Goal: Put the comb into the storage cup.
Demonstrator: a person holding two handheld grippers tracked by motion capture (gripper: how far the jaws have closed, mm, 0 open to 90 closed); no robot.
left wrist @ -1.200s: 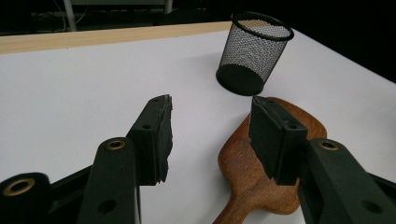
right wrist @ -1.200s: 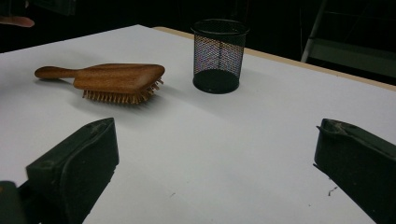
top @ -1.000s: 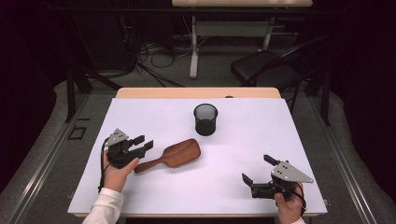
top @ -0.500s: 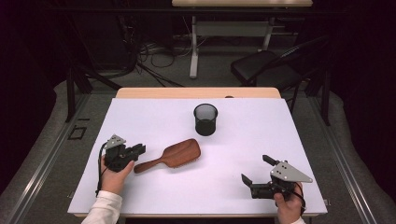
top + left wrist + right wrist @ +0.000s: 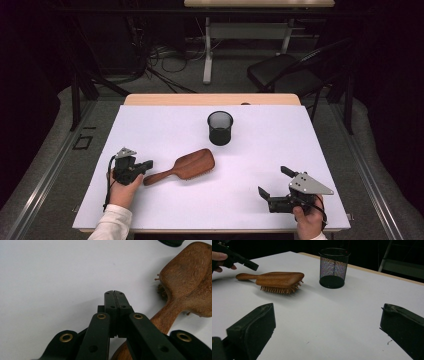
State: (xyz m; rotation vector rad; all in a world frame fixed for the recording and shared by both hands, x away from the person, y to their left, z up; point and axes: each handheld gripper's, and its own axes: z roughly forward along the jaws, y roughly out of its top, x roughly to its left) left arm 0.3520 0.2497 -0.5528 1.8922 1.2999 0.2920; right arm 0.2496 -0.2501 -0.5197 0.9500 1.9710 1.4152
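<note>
A wooden hairbrush [image 5: 187,165] lies bristles down on the white table [image 5: 300,145], its handle pointing toward the left hand. My left gripper [image 5: 148,164] is shut with nothing between its jaws, its tips right at the handle's end. In the left gripper view the closed jaws [image 5: 115,293] sit just left of the hairbrush [image 5: 185,290], over its handle. My right gripper [image 5: 272,180] stands open near the front right, well apart from the brush. In the right gripper view its jaws [image 5: 327,308] frame bare table, with the hairbrush [image 5: 278,278] and the left gripper [image 5: 249,265] farther off.
A black mesh cup [image 5: 220,127] stands upright behind the brush head, and the cup [image 5: 334,267] is empty as far as I can see. Beyond the table's far wooden edge [image 5: 210,99] are a chair, a desk frame and cables on the floor.
My left gripper went from open to shut and dropped slightly toward the brush handle's end. The right gripper and the brush have stayed put.
</note>
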